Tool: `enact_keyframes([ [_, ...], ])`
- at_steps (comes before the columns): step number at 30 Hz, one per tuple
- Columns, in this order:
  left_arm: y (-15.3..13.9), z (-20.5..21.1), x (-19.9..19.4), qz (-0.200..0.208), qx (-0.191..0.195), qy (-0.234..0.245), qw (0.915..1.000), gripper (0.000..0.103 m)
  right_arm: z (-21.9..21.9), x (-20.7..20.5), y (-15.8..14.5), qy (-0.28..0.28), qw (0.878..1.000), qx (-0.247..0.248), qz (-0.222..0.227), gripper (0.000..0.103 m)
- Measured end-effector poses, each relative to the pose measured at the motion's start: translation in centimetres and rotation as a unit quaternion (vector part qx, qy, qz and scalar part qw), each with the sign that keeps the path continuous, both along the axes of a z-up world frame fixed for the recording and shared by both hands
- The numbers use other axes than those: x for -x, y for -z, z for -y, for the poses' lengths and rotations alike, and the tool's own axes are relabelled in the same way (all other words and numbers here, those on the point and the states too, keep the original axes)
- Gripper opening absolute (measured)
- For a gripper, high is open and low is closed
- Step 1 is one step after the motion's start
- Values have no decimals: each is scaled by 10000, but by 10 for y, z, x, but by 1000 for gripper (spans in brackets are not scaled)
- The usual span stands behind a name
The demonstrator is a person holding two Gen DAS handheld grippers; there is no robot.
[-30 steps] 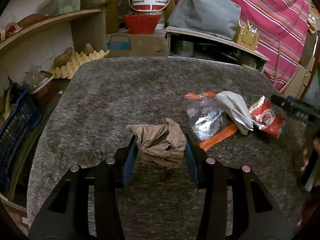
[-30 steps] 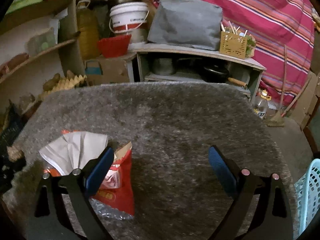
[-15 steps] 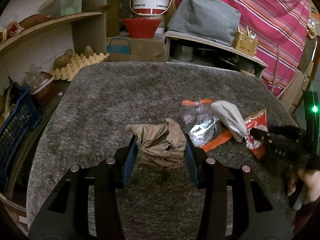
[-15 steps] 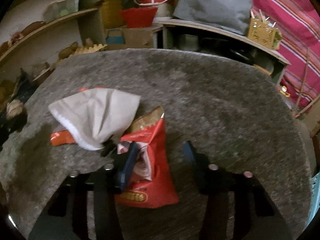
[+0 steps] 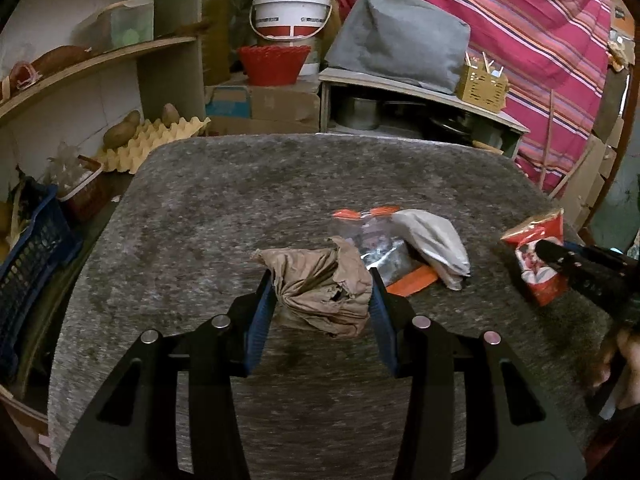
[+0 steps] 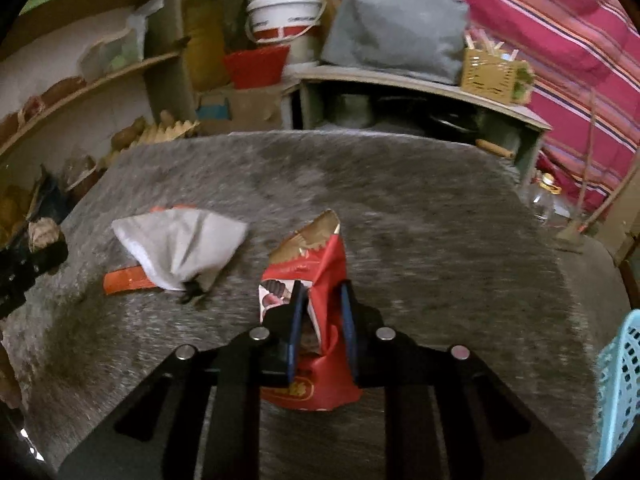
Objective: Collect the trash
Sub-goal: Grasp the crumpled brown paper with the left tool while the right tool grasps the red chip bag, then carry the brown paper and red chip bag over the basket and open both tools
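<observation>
Red snack wrapper (image 6: pixel 316 280) stands upright mid-frame, pinched in the right gripper (image 6: pixel 320 312); the turquoise basket (image 6: pixel 620 380) sits lower right. Centre frame, the left gripper (image 5: pixel 322 292) clamps crumpled brown paper (image 5: pixel 320 284).

Not much to read here. On the red snack wrapper (image 6: pixel 320 280), low on its front, sits a yellow oval with a few blurred letters — too soft to spell out. The white bucket (image 5: pixel 291 10) at the back wears a dark band of small print above its red panels — illegible. Nothing else in either view carries text that can be made out.
</observation>
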State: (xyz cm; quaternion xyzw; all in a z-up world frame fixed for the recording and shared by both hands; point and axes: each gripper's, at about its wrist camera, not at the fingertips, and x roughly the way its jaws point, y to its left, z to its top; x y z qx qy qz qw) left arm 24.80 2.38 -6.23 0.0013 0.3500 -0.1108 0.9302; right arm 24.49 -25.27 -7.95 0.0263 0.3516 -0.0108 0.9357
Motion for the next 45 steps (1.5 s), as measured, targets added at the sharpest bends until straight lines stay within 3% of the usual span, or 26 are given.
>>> enact_keyframes([
  [13,-5,46,7,142,-50,190,9997,44,61,37,-14,446,9989,-38,172,19],
  [25,-17,103,22,291,-149,647,9974,44,129,82,-23,974,9949,0,272,19],
  [30,-31,136,35,479,-322,821,9950,44,163,103,-31,1233,9915,-113,411,19],
  [45,-51,260,82,659,-154,1546,9857,44,264,184,-38,2259,9720,26,646,19],
])
